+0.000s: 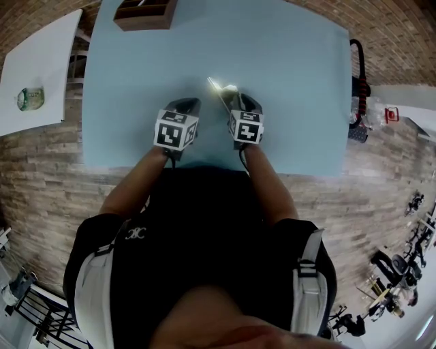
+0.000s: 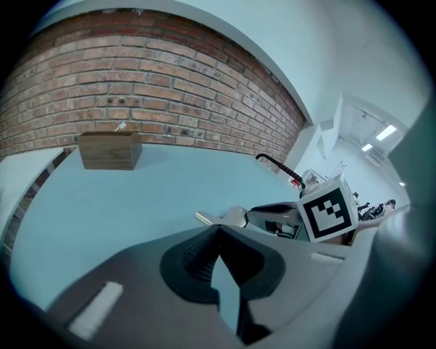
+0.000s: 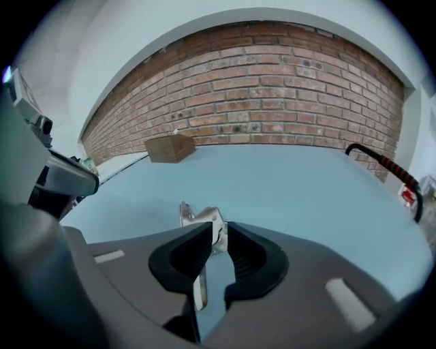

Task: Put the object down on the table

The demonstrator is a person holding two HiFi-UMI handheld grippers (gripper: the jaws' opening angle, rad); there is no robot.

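Note:
A thin shiny metal piece (image 1: 221, 88) sticks out forward and to the left from my right gripper (image 1: 240, 101). In the right gripper view its flat end (image 3: 197, 215) shows just past the tips, and its strip runs back between the black pads. My right gripper (image 3: 218, 232) is shut on it. The piece hangs low over the light blue table (image 1: 286, 68); whether it touches the top cannot be told. My left gripper (image 1: 185, 104) sits beside it on the left. Its pads meet at the tips, so the left gripper (image 2: 218, 232) is shut and holds nothing. The metal piece (image 2: 221, 217) shows in that view too.
A brown wooden box (image 1: 144, 13) stands at the table's far edge, also visible as the box (image 2: 109, 150) and the box (image 3: 170, 147). A white side table (image 1: 37, 61) with a small round green thing (image 1: 30, 98) is at the left. A black-and-red handle (image 1: 357, 61) stands beyond the right edge.

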